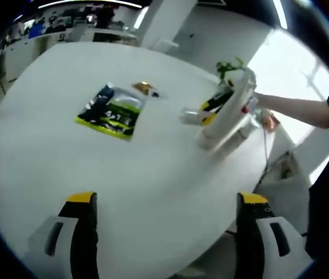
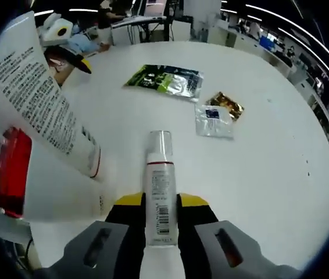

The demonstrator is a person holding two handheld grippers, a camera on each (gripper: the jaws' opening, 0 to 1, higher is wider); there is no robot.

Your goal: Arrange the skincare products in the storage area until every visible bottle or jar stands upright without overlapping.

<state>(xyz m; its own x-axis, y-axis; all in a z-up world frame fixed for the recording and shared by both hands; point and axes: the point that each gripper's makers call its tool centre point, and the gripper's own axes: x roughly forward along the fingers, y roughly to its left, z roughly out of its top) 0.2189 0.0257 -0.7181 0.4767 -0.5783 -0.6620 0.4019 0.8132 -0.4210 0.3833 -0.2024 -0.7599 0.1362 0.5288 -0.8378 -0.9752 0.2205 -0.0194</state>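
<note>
Left gripper view first: the left gripper (image 1: 164,232) has its two yellow-tipped jaws spread wide apart with nothing between them, hanging over the near edge of the round white table (image 1: 65,157). Going left to right across the tabletop, there's one green and black pouch (image 1: 112,110) lying flat around the middle, then one small gold packet (image 1: 144,88) just beyond its far right corner. Further right is a cluster near the right edge: a big white tube (image 1: 228,113) leaning at a tilt, with something small and pale lying on the table at its left. That part is blurry, so I can't tell exactly what it is or how many items are bunched there. A person's arm (image 1: 295,110) reaches in from the right toward the cluster.

Right gripper view: at the left side sits a red-capped clear item (image 2: 10,171), cut off by the edge so I can't make out what it is. Beside it is the large white tube (image 2: 42,99) with printed text, tilted, its top running out of view. In the middle, the right gripper (image 2: 161,212) is clamped on one slim white tube with a clear cap (image 2: 160,174), pointing away over the table, with its lower end hidden between the jaws. Past it, toward the far right side, lie the pouch (image 2: 164,80), one clear sachet (image 2: 214,121) and the gold packet (image 2: 225,104) touching the sachet's far edge.
</note>
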